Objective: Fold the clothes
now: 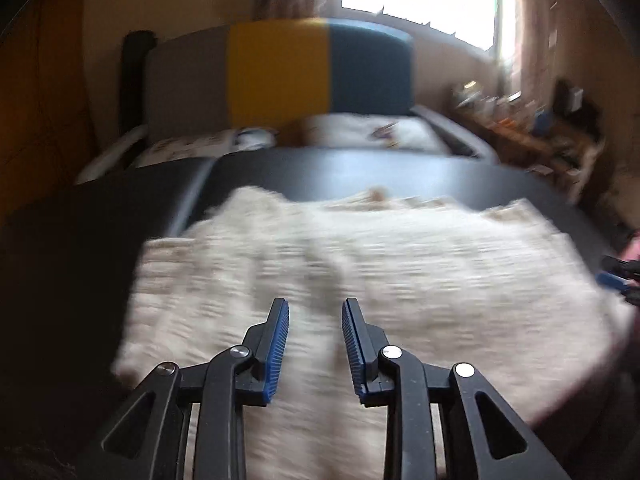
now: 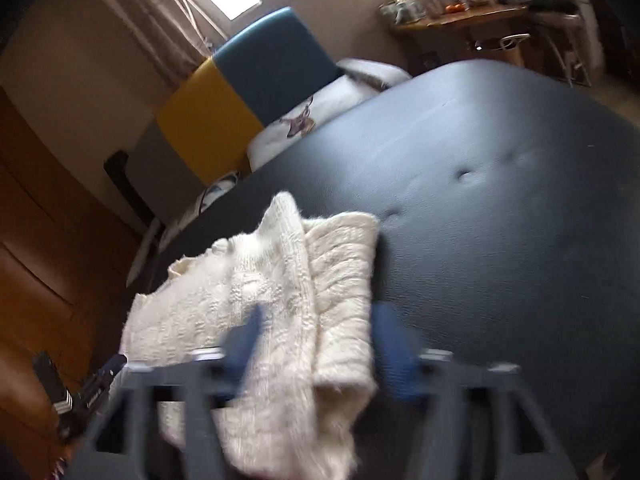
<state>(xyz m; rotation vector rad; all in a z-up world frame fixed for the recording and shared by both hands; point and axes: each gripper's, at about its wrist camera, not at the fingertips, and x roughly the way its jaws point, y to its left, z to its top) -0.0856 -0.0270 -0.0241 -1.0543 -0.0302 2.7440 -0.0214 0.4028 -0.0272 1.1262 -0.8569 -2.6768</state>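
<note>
A cream knitted garment (image 1: 360, 272) lies in blurred folds on the dark padded table (image 1: 360, 172). My left gripper (image 1: 316, 312) hovers just over its near part, open, with nothing between the blue pads. In the right wrist view the same garment (image 2: 280, 292) is folded into a thick band that runs towards the camera. My right gripper (image 2: 320, 340) is blurred and open, its fingers standing wide on either side of the band's near end. The right gripper's tip (image 1: 616, 276) also shows at the garment's right edge, and the left gripper (image 2: 92, 388) appears at lower left.
Beyond the table is a bed with white bedding (image 1: 372, 132) and a grey, yellow and blue headboard (image 1: 280, 72). A cluttered wooden side table (image 2: 452, 4) stands by the window. The dark tabletop (image 2: 500, 200) stretches bare to the right of the garment. A wooden door (image 2: 48, 220) is at left.
</note>
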